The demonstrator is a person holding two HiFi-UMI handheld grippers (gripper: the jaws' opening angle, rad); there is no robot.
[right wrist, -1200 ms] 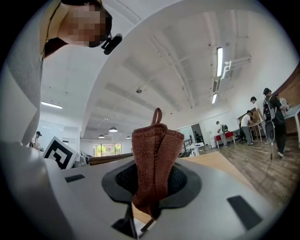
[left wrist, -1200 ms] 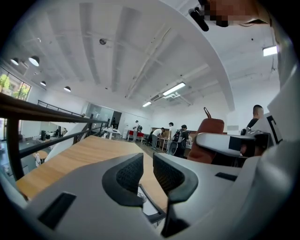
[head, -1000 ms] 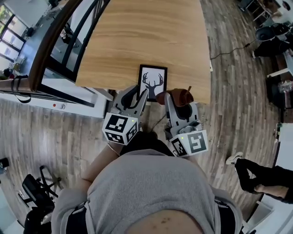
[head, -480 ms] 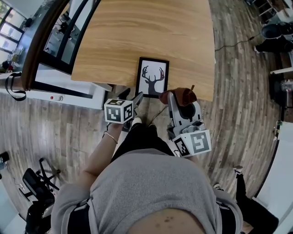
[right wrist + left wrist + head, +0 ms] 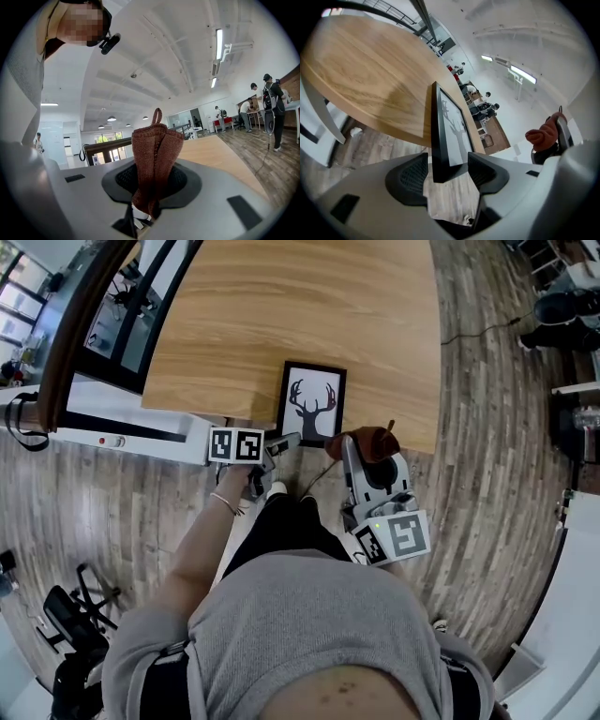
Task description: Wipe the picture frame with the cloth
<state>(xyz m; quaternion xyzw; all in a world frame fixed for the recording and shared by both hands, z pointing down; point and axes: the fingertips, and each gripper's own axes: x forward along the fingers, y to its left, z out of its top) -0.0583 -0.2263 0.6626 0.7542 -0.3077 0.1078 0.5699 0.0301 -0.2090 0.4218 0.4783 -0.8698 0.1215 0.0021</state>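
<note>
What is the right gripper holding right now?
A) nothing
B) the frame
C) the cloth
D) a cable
C: the right gripper is shut on the cloth, which stands bunched between its pads, while the frame is on the table.

Brightly, evenly lit from ceiling strip lights [image 5: 219, 44], with a soft shadow beside the picture frame [image 5: 439, 133] on the bench [image 5: 361, 70], heavy fisheye bending, dark vignetted corners in both gripper views, and a slightly soft near foreground.
</note>
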